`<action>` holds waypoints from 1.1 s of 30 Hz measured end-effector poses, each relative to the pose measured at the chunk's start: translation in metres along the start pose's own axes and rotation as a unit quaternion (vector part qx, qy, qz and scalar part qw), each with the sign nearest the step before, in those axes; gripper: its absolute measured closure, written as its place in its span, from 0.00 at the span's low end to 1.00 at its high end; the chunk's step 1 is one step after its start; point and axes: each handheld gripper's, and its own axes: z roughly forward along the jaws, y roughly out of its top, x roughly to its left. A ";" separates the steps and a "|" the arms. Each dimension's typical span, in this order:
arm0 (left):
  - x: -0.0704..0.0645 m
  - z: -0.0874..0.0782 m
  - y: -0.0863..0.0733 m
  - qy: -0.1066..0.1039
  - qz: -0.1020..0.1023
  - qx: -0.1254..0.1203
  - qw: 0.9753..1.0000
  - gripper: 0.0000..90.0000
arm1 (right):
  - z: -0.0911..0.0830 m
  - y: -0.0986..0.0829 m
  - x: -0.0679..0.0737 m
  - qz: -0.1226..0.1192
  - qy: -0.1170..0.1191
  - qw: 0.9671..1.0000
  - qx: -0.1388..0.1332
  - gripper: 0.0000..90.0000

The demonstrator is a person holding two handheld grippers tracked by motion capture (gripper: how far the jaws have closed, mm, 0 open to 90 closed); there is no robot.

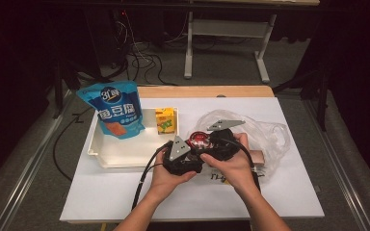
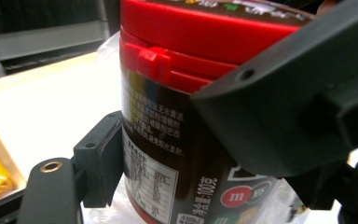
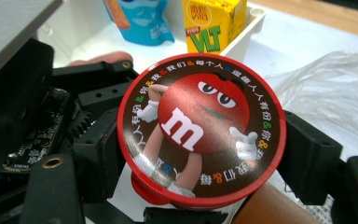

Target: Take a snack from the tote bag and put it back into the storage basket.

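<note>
A dark M&M's jar with a red lid stands upright between my two grippers, at the middle of the white table top. My left gripper is shut on the jar's body, low on its label, with one pad pressed against the side. My right gripper is shut across the round red lid from above, and its pads touch the rim on both sides. One jaw of the right gripper crosses the left gripper view in front of the jar.
A white tray lies left of the jar, holding a blue snack pouch and a yellow VLT drink carton. A crumpled clear plastic bag lies to the right, with a brown box at its near edge.
</note>
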 end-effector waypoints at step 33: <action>0.049 -0.071 -0.012 0.060 -0.043 -0.018 0.997 0.28 | -0.055 -0.068 -0.055 0.048 -0.028 0.993 -0.102 0.19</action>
